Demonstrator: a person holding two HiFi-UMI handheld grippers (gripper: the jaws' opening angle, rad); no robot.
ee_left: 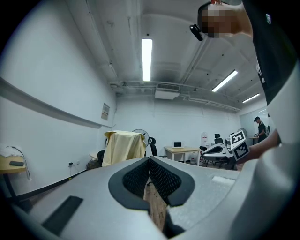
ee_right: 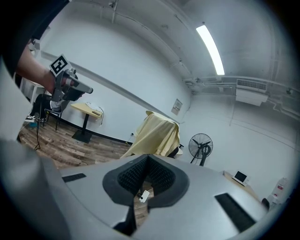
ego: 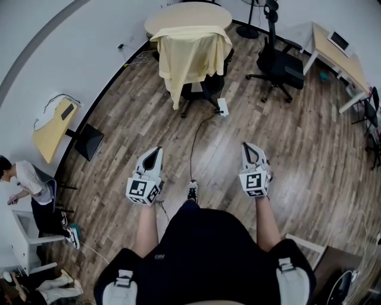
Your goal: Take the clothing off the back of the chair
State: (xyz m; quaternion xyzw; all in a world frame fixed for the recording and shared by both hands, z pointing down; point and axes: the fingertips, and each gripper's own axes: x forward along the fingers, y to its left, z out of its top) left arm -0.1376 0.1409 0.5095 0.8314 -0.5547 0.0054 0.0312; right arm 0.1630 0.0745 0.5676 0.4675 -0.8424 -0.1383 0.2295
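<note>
A pale yellow garment (ego: 191,55) hangs over the back of a black office chair (ego: 205,89) at the far end of the wood floor. It also shows in the left gripper view as the yellow garment (ee_left: 124,146) and in the right gripper view as the yellow garment (ee_right: 157,137). My left gripper (ego: 156,151) and right gripper (ego: 248,146) are held side by side well short of the chair, both pointing toward it. Each is shut with nothing between its pads. The left gripper's tip (ee_left: 150,159) and the right gripper's tip (ee_right: 147,157) show only floor beyond them.
A round table (ego: 187,15) stands right behind the chair. A second black office chair (ego: 278,62) and a desk (ego: 336,56) are at the right. A white box (ego: 223,107) with a cable lies on the floor. A small yellow table (ego: 52,128) and a person (ego: 27,184) are at the left wall.
</note>
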